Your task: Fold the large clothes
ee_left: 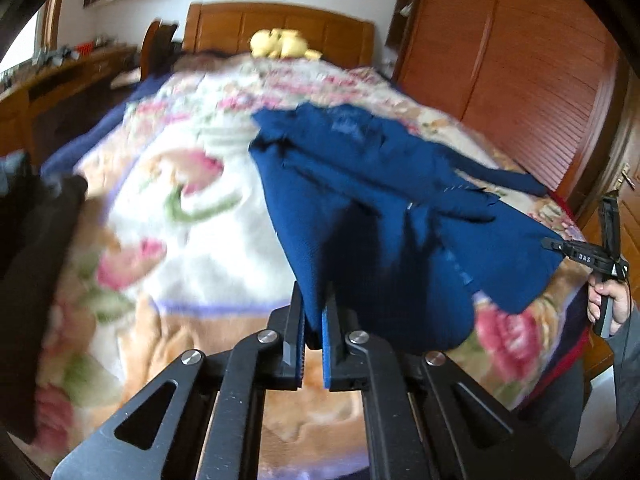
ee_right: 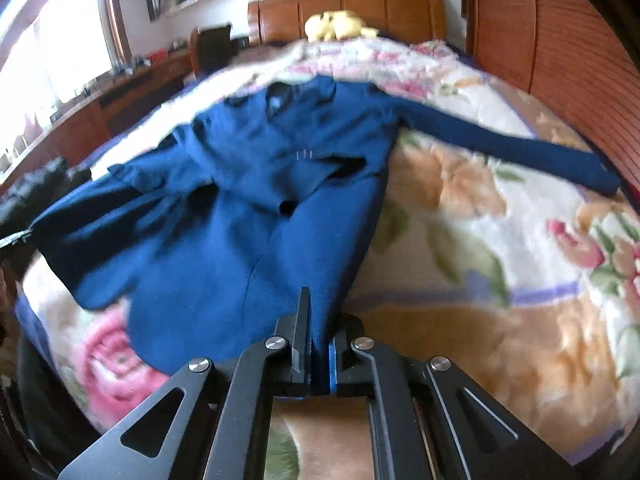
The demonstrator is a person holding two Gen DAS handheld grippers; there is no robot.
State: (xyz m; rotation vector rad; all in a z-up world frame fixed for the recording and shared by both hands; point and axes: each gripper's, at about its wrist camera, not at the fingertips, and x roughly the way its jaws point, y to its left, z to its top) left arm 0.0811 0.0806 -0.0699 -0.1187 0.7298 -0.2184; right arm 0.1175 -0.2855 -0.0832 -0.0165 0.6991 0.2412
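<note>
A large dark blue coat (ee_left: 360,184) lies spread on a floral blanket (ee_left: 168,208) on the bed, collar toward the headboard. My left gripper (ee_left: 315,312) is shut on the coat's lower hem at its left corner and lifts it off the blanket. My right gripper (ee_right: 319,320) is shut on the hem at the coat's (ee_right: 248,208) right lower corner. One sleeve (ee_right: 520,152) stretches out to the right over the blanket (ee_right: 500,260). The right gripper also shows in the left wrist view (ee_left: 552,245), held by a hand at the far right.
A wooden headboard (ee_left: 280,28) with a yellow plush toy (ee_left: 280,44) stands at the far end. A wooden wardrobe (ee_left: 520,60) runs along the right side. A desk with small items (ee_right: 100,92) and a chair (ee_right: 212,48) stand at the left. A dark garment (ee_left: 36,248) lies at the bed's left edge.
</note>
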